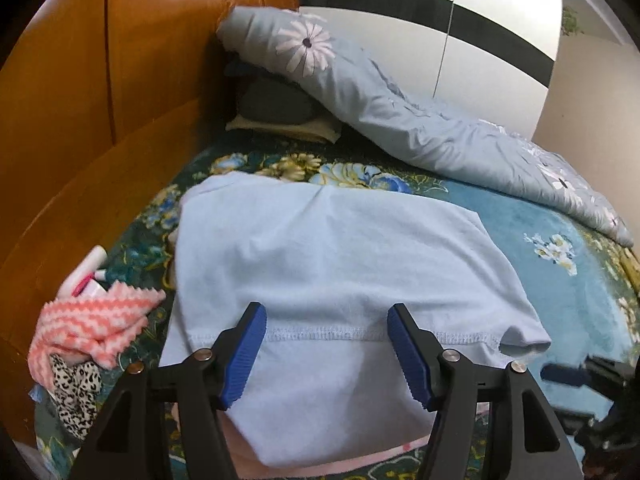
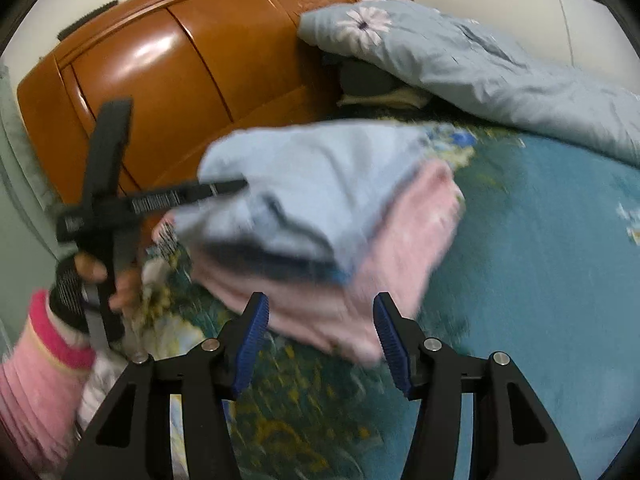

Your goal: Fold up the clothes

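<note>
Light-blue garment [image 1: 320, 248] folded, lying atop pink garment [image 2: 400, 248] on floral bedspread [image 1: 540, 240] | left gripper [image 1: 326, 328] over stitched hem, jaws spread, nothing pinched | right gripper [image 2: 320, 320] at pink edge, jaws spread, empty | striped cloth [image 1: 92, 324] beside pile | quilt [image 1: 400, 100] behind | wooden headboard [image 1: 120, 60] at left

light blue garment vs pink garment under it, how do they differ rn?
The light blue garment lies on top; the pink garment sits at the bottom of the stack, with a dark layer between them. The light blue garment hides most of the pink garment, which shows only along the stack's near and right edges. The blue one's stitched hem shows; the pink one's does not. Both are folded on the floral bedspread.
</note>
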{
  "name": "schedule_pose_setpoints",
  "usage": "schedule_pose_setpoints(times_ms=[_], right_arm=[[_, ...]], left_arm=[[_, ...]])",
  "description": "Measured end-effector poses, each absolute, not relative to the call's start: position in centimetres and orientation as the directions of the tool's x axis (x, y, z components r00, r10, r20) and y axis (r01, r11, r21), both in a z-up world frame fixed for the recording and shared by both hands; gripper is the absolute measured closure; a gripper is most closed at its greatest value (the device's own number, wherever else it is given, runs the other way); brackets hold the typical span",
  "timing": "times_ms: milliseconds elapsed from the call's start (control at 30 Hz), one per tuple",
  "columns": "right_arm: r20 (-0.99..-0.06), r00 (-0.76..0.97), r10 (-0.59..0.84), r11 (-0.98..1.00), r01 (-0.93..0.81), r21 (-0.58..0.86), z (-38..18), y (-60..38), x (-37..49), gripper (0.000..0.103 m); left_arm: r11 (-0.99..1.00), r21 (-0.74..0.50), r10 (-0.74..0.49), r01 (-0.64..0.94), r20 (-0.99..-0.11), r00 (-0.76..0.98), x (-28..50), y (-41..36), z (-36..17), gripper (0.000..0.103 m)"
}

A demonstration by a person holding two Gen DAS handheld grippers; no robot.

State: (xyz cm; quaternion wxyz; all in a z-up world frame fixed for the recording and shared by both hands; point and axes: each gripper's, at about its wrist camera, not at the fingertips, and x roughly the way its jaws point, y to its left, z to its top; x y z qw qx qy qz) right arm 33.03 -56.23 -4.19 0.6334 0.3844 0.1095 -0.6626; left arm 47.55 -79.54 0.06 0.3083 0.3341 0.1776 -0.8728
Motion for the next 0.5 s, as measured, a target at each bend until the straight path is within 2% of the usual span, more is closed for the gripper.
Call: schedule_pose_setpoints(times_ms=[267,367,500], right_arm=[[-0.682,0.086,-0.726,-0.226,0.907,0.355,-6.7,-51.9,32.3,0.046],[-0.674,0.089,-0.733,-0.223,0.905,0.363,-7.0,-50.7,32.2,0.038],[-0.659,0.1,-0.746,-0.217,0.898,0.382,-7.4,-49.2,32.2,0.034]], left_arm=[[-0.759,-0.078,-0.451,0.647,-0.654,-0.608,48.3,-79.5,-0.8,0.024],[-0.756,-0.062,-0.464,0.652,-0.65,-0.601,48.3,-79.4,-1.0,0.022],[-0.738,-0.052,-0.49,0.673,-0.645,-0.586,48.5,-78.9,-1.0,0.02]])
